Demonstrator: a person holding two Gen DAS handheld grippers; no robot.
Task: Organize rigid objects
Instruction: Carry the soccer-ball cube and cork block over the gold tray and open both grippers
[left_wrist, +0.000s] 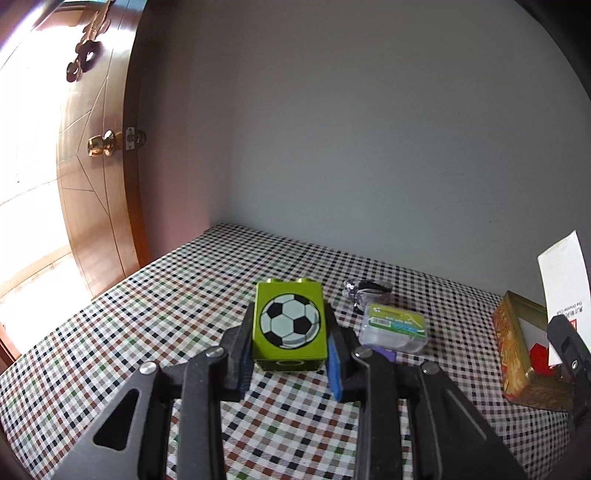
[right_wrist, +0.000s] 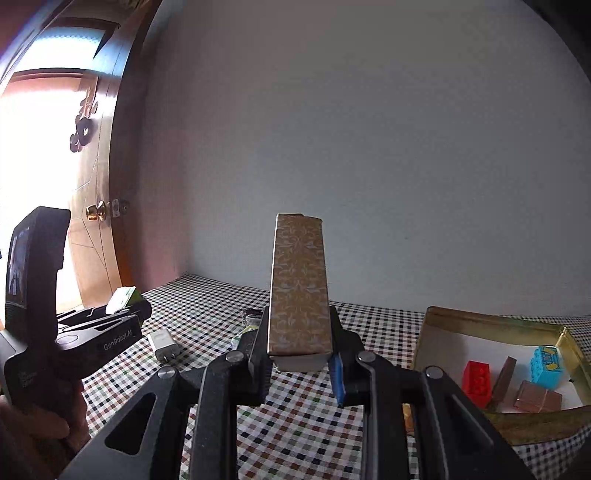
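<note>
My left gripper is shut on a green toy brick with a football picture and holds it above the checked tablecloth. My right gripper is shut on a long gold patterned box, held upright. A gold tray sits at the right, holding a red brick, a blue brick and brown blocks. The tray also shows in the left wrist view, with the right gripper and its box over it.
A clear plastic case with a green label and a dark shiny object lie behind the green brick. A white charger plug lies on the cloth. A wooden door with a brass knob stands at the left. A grey wall is behind.
</note>
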